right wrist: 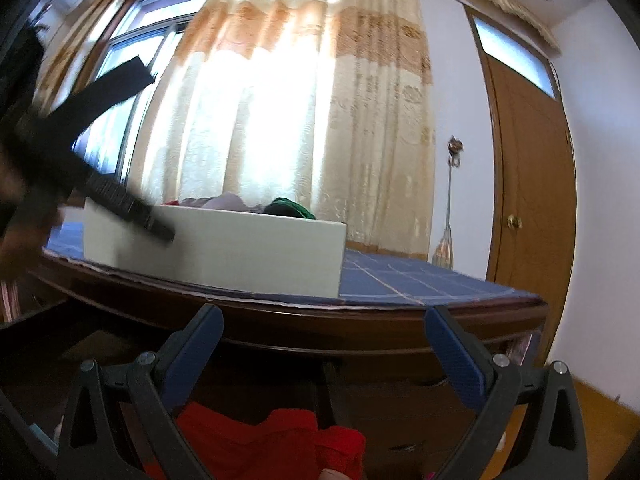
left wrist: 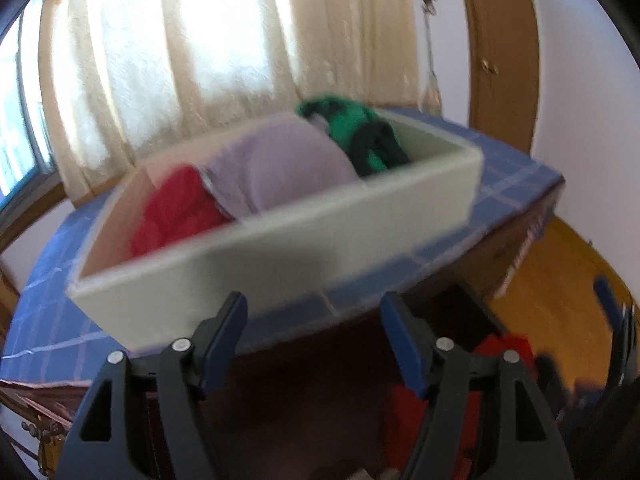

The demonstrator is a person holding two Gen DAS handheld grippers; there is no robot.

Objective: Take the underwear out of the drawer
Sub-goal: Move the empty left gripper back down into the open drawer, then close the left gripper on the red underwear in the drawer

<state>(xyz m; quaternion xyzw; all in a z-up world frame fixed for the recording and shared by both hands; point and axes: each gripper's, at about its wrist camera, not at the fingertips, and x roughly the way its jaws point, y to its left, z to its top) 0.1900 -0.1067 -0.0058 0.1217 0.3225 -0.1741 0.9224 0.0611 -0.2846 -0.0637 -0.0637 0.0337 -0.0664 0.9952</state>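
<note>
Both grippers are empty right now. The left gripper (left wrist: 312,324) has its jaws spread with nothing between them, and beyond their tips sits a pale open box (left wrist: 280,256) on the blue-tiled desk (left wrist: 508,184). The right gripper (right wrist: 324,340) points level at the desk's wooden edge, jaws spread wide, also holding nothing.

The box already carries a load: a red garment (left wrist: 176,212) to the left of the left jaws' line, a lilac one (left wrist: 280,164) in the middle, and a green-and-black one (left wrist: 356,132) at the far right end.

Below and just behind the right jaws lies red underwear (right wrist: 272,440) in the dark open drawer (right wrist: 400,420), under the desk's front edge. It shows in the left view too, low and to the right of those jaws.

So, by my reading, this is the gap between pieces: the next move calls for one gripper to dip into the drawer, close on that red cloth, and lift it clear. Which gripper goes, I can't tell.
</note>
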